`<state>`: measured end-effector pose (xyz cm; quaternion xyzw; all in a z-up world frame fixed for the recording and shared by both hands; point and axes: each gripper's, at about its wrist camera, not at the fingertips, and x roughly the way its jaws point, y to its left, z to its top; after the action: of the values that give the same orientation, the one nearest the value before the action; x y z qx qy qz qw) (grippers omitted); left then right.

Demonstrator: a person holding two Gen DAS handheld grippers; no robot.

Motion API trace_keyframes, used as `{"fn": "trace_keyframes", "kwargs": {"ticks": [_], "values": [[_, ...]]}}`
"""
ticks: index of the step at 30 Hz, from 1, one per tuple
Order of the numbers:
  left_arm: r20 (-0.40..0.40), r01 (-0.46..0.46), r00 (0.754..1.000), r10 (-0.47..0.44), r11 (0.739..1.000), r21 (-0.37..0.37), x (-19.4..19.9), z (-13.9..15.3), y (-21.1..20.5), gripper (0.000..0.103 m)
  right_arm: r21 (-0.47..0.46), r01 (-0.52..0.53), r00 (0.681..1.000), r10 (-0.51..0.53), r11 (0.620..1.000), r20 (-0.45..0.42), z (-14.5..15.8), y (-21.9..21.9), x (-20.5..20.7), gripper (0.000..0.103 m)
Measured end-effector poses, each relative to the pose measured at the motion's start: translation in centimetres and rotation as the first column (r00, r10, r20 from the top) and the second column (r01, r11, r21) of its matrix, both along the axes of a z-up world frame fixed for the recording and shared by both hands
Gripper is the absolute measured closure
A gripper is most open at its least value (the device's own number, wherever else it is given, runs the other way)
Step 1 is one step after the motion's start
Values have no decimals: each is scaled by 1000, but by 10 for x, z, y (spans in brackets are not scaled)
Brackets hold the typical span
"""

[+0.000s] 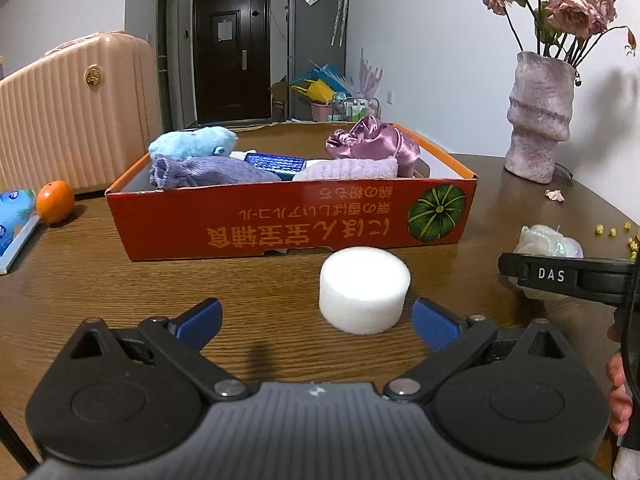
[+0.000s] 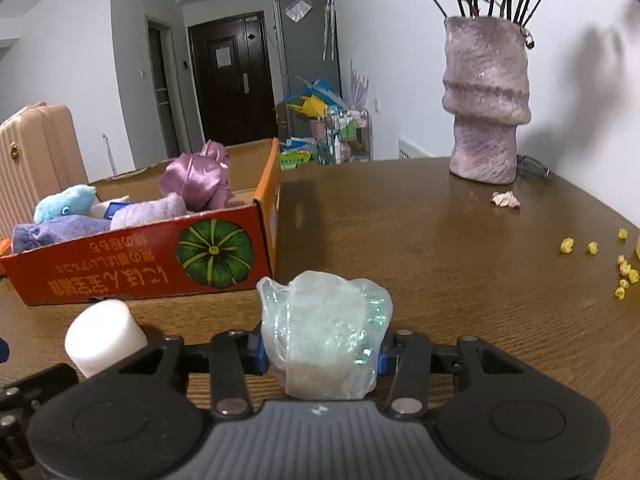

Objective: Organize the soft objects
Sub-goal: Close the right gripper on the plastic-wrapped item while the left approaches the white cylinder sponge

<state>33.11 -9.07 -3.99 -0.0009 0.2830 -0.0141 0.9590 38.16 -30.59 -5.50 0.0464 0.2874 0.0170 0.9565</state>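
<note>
A white foam cylinder [image 1: 364, 290] stands on the wooden table just ahead of my open left gripper [image 1: 318, 322], slightly right of the gap between its blue pads; it also shows in the right wrist view [image 2: 105, 336]. My right gripper [image 2: 322, 354] is shut on a crumpled iridescent clear plastic bundle [image 2: 326, 332], also seen at the right in the left wrist view [image 1: 550, 240]. Behind stands a red cardboard box [image 1: 292, 216] holding a blue plush toy [image 1: 194, 142], purple cloths [image 1: 208, 172] and a pink satin piece [image 1: 372, 142]; the box also appears in the right wrist view [image 2: 132, 260].
A purple vase [image 2: 486, 100] with dried flowers stands at the back right, with petals [image 2: 506, 200] and yellow bits [image 2: 592, 247] scattered near it. An orange [image 1: 55, 201], a blue packet [image 1: 12, 216] and a peach suitcase [image 1: 76, 108] are at the left.
</note>
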Motion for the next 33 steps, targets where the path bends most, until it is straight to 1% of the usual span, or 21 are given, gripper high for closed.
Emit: {"fn": "trace_keyframes", "kwargs": {"ticks": [9, 16, 19, 24, 33], "values": [[-21, -5, 1000, 5, 1000, 5, 21, -3, -9, 0, -29, 0, 998, 2, 1000, 55, 5, 4, -7, 59], [-52, -3, 999, 4, 1000, 20, 38, -7, -18, 0, -29, 2, 998, -1, 1000, 57, 5, 4, -8, 59], [-60, -22, 998, 24, 999, 38, 44, -8, -22, 0, -31, 3, 998, -1, 1000, 62, 5, 4, -9, 59], [-80, -43, 996, 45, 999, 32, 54, -9, -22, 0, -36, 2, 997, 0, 999, 73, 6, 5, -10, 59], [-111, -29, 993, 35, 998, 55, 62, -13, -28, 0, -42, -1, 997, 5, 999, 78, 6, 7, -11, 59]]}}
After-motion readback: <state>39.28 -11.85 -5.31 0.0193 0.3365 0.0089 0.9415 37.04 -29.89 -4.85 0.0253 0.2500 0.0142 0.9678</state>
